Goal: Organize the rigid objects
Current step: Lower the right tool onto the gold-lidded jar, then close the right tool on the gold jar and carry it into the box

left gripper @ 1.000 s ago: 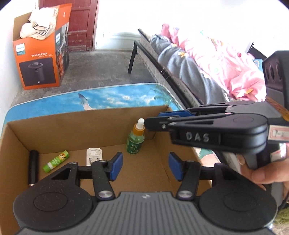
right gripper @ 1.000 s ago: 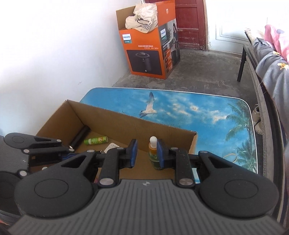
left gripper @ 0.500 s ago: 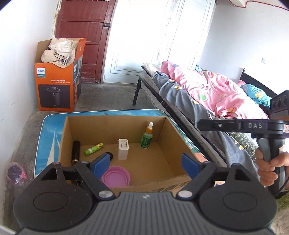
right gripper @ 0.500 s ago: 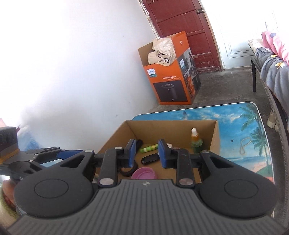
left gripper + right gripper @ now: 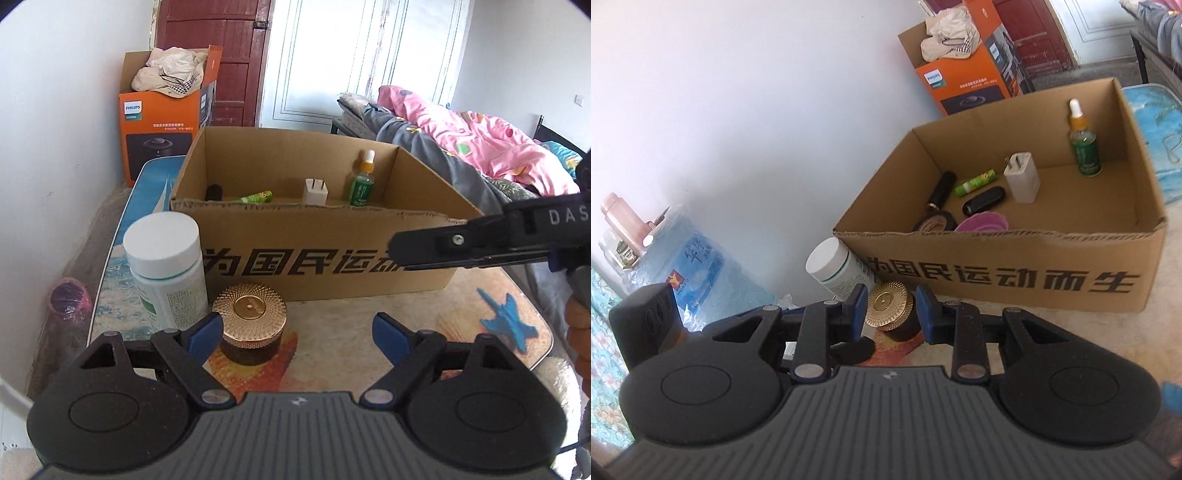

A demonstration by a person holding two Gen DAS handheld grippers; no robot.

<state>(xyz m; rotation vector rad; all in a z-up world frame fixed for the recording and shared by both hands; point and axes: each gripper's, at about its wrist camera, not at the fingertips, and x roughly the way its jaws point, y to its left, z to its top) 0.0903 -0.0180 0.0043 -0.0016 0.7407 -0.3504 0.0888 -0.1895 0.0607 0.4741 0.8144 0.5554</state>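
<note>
- In front of the open brown cardboard box (image 5: 317, 254), on the near part of the patterned table (image 5: 461, 306), both my grippers now sit low; a second ago both hung over the box interior beside the green dropper bottle (image 5: 362, 181).
- That bottle stands upright near the box's far right corner, with nothing touching it, so I judge that item finished.
- My left gripper (image 5: 295, 332) has its jaws spread wide and empty, much wider than a second ago. Its left pad is just beside the dark jar with the ribbed gold lid (image 5: 250, 323).
- My right gripper (image 5: 892, 314) has narrow jaws bracketing that same jar in its own view. I see a sliver of gap each side, so I judge it is not yet clamped.
- The tall white plastic bottle with the white cap (image 5: 166, 269) stands just left of the jar, close to the box wall.
- Two items are left outside; the jar looks next. I'd watch for the left pad knocking the white bottle.
</note>
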